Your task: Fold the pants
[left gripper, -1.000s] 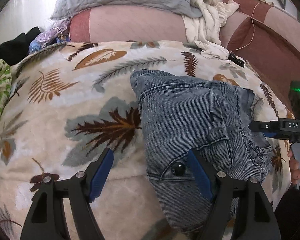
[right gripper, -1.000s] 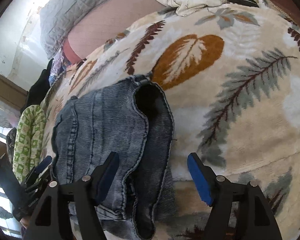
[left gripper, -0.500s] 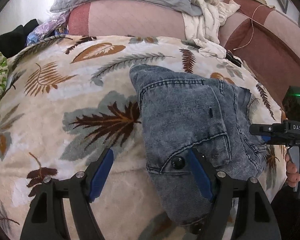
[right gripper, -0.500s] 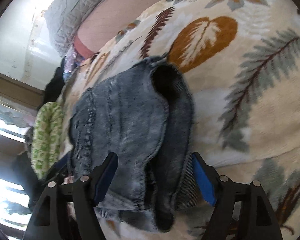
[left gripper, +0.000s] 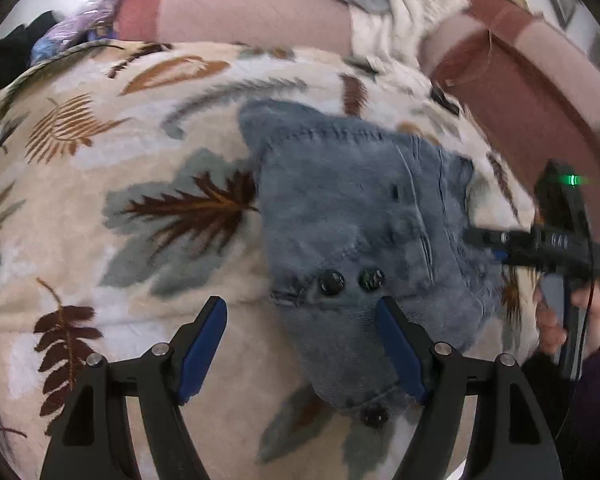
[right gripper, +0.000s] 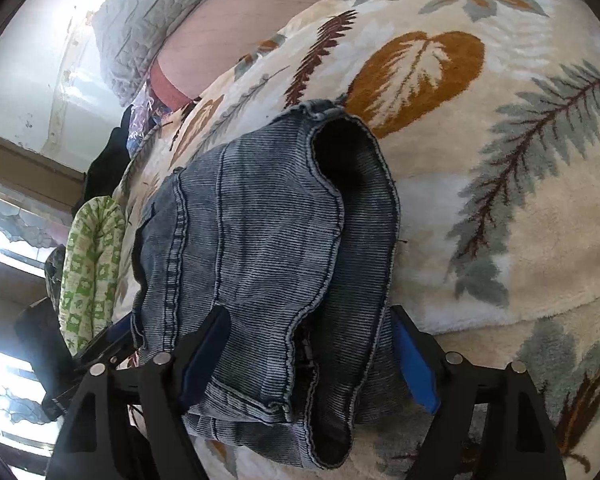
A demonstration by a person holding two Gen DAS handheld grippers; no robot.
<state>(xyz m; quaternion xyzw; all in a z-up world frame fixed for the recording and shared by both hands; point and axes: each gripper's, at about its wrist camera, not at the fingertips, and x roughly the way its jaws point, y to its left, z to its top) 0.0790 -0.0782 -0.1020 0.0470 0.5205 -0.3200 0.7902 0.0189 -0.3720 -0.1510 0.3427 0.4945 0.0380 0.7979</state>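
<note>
Grey-blue denim pants (left gripper: 352,220) lie in a folded bundle on a leaf-patterned blanket (left gripper: 100,184); dark buttons show at the near edge. My left gripper (left gripper: 300,344) is open and empty, its right finger over the bundle's near corner. In the right wrist view the pants (right gripper: 260,248) lie stacked with an open leg hem on top. My right gripper (right gripper: 308,352) is open, with the near end of the bundle between its fingers. It also shows in the left wrist view (left gripper: 500,240) at the bundle's right edge.
A pink headboard cushion (left gripper: 252,12) with a grey pillow and white cloth (left gripper: 400,20) stands behind the blanket. A green patterned cloth (right gripper: 88,260) and dark clothes (right gripper: 108,160) lie at the bed's far side. A window shows at the left.
My right gripper has moved forward so the bundle's near end now lies between its fingers. My left gripper has pulled back a little; more of the bundle's near edge and buttons shows.
</note>
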